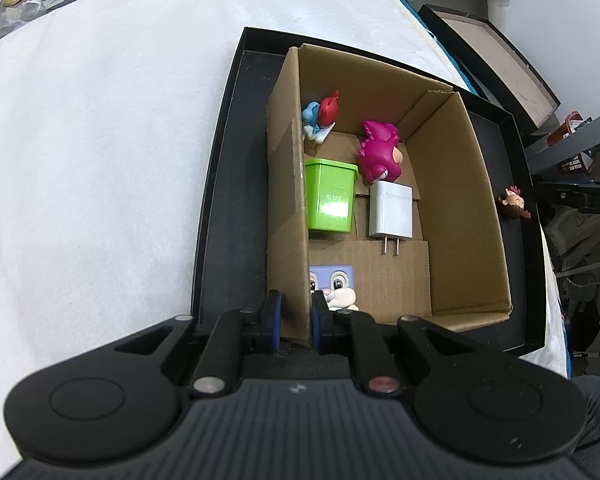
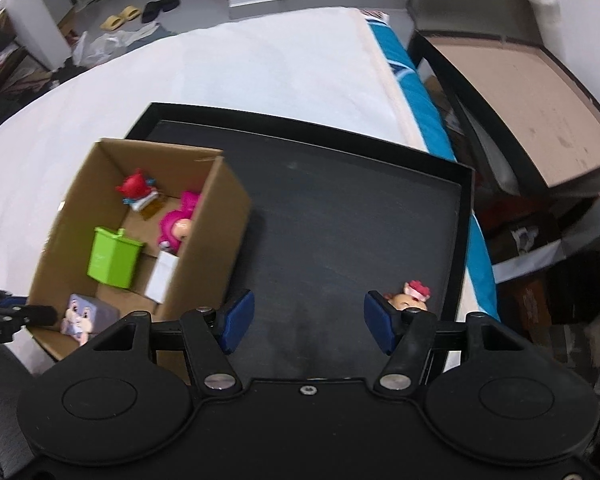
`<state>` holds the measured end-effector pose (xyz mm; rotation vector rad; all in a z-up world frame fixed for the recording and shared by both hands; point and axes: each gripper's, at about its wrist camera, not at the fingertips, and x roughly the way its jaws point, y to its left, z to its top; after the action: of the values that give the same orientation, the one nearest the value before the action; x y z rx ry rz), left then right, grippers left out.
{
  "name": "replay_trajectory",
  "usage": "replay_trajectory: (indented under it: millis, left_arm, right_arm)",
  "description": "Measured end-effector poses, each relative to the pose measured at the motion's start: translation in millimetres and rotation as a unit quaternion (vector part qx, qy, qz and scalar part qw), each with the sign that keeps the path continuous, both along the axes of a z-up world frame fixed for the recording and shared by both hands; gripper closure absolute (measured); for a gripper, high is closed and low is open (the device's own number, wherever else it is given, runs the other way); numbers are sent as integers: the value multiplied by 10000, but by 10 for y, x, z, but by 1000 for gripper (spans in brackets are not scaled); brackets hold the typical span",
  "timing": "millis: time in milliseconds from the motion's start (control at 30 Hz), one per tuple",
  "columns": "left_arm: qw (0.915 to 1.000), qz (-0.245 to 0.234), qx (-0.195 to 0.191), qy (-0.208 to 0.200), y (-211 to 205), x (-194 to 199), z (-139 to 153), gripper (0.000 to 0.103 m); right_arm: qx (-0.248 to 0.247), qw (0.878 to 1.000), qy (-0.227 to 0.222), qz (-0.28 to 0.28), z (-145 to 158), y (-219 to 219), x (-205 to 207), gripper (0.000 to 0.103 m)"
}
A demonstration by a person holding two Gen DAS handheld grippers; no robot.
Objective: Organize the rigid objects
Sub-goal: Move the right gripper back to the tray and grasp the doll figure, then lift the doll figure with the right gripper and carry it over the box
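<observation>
Centre of the left wrist view: the cardboard box (image 1: 452, 184) sits open-topped inside the black tray (image 1: 220, 184), which lies on the white cover (image 1: 100, 140). The left gripper (image 1: 296, 320) has its blue-padded fingers pinched together on the box's left wall, one pad outside, one inside. Down in the box, the green bin (image 1: 330, 196) lies on its side against that left wall, the white charger (image 1: 391, 210) just to its right, prongs pointing toward the bottom of the frame. Above them the magenta figure (image 1: 380, 154) touches the charger's top edge, and the red-and-blue figure (image 1: 321, 114) is tucked in the far left corner. At the near edge, right by the inner pad, the lilac bunny block (image 1: 334, 280) peeks up.

Over to the right wrist view: the right gripper (image 2: 309, 322) hangs above bare tray floor, fingers spread wide with nothing between them. The small brown-haired figure (image 2: 410, 298) sits on the tray in the lower right, just behind the right-hand pad; contact can't be judged. The box fills the left side of this frame, well apart from that figure.
</observation>
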<state>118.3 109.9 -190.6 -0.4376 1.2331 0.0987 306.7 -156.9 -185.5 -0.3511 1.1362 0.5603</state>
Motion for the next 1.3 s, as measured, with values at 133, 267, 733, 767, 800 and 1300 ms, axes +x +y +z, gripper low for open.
replay_trajectory:
  millis: [133, 267, 733, 767, 800, 1300]
  left_arm:
    - [10000, 10, 36, 27, -11, 15, -1, 89]
    - [10000, 45, 54, 60, -18, 32, -8, 90]
    - [9997, 124, 103, 162, -30, 79, -40, 89]
    - [9997, 132, 102, 170, -30, 82, -43, 89]
    - [9997, 138, 101, 176, -30, 85, -46, 89]
    - [9997, 154, 87, 158, -22, 84, -51, 89]
  right_arm:
    - [23, 9997, 90, -206, -100, -119, 103, 46]
    - [20, 9991, 182, -391, -210, -229, 208, 49]
    - [-191, 9974, 369, -592, -605, -412, 515, 56]
    - [-185, 9974, 369, -596, -619, -421, 529, 56]
    - [-182, 9974, 372, -597, -633, -428, 536, 56]
    - [-228, 9950, 497, -838, -769, -447, 583, 71]
